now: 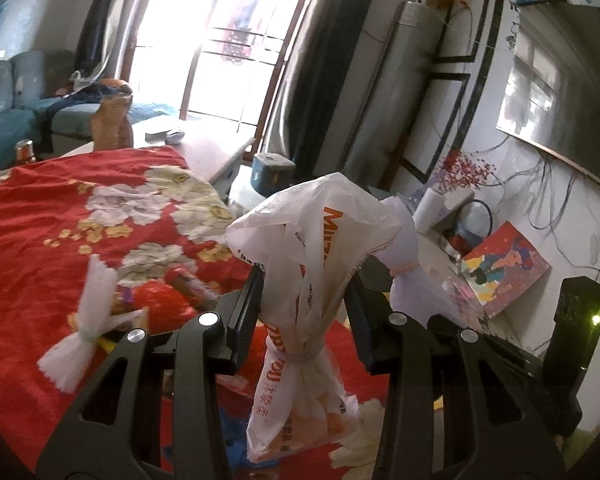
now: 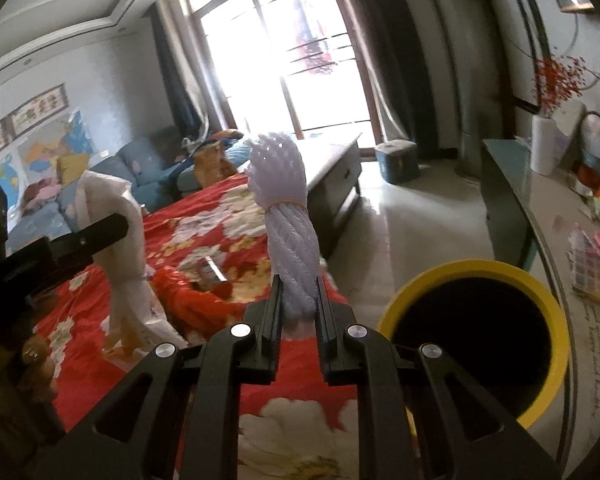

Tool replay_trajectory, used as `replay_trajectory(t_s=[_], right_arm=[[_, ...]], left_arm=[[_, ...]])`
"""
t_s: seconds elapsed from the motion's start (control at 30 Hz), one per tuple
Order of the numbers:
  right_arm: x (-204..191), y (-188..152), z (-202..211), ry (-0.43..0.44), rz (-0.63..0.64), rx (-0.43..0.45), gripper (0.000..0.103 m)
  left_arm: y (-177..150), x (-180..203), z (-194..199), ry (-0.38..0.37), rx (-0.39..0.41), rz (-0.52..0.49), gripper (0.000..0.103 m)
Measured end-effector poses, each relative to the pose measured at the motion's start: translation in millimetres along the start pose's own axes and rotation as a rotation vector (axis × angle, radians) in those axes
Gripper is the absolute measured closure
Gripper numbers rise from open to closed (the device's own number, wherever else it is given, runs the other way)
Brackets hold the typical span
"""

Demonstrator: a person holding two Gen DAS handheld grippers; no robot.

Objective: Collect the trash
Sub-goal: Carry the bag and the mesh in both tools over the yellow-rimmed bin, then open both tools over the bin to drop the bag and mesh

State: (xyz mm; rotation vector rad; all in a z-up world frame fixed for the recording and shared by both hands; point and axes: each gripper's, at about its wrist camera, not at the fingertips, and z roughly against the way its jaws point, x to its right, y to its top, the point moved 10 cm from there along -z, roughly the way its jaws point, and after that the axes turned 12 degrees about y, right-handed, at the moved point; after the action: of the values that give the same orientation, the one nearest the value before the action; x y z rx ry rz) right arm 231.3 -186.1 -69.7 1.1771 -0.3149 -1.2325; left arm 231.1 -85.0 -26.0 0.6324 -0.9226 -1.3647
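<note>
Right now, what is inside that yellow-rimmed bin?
The yellow-rimmed bin shows only a dark interior; nothing can be made out inside. Its bottom is lost in shadow, so any trash there is hidden.

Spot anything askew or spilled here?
Nothing spilled. One more tied white bundle lies loose on the red floral cloth. The plastic bag and foam net sit upright in the grippers.

A white plastic bag (image 1: 300, 312) with orange print, cinched by a band, stands upright above the red floral bedspread. A pale lavender foam net (image 2: 288, 236), rubber-banded near its top, stands upright beside a yellow-rimmed bin (image 2: 476, 336).
</note>
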Motion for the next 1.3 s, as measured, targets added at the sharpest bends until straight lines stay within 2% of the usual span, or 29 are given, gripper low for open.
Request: replay_trajectory(t_s=[0.57, 0.93, 1.3], right_arm=[[112.6, -12.8, 44.7, -0.16, -0.156, 0.006, 0.089], [158.1, -40.8, 53.3, -0.221, -0.246, -0.043, 0.089], [193.0, -61.5, 53.3, -0.244, -0.347, -0.074, 0.086]], left_arm=[[-14.4, 96.5, -23.6, -0.1, -0.014, -0.091, 0.07], [-38.5, 150.7, -58.1, -0.146, -0.066, -0.141, 0.07], [-63.5, 188.8, -108.1, -0.15, -0.141, -0.179, 0.069]])
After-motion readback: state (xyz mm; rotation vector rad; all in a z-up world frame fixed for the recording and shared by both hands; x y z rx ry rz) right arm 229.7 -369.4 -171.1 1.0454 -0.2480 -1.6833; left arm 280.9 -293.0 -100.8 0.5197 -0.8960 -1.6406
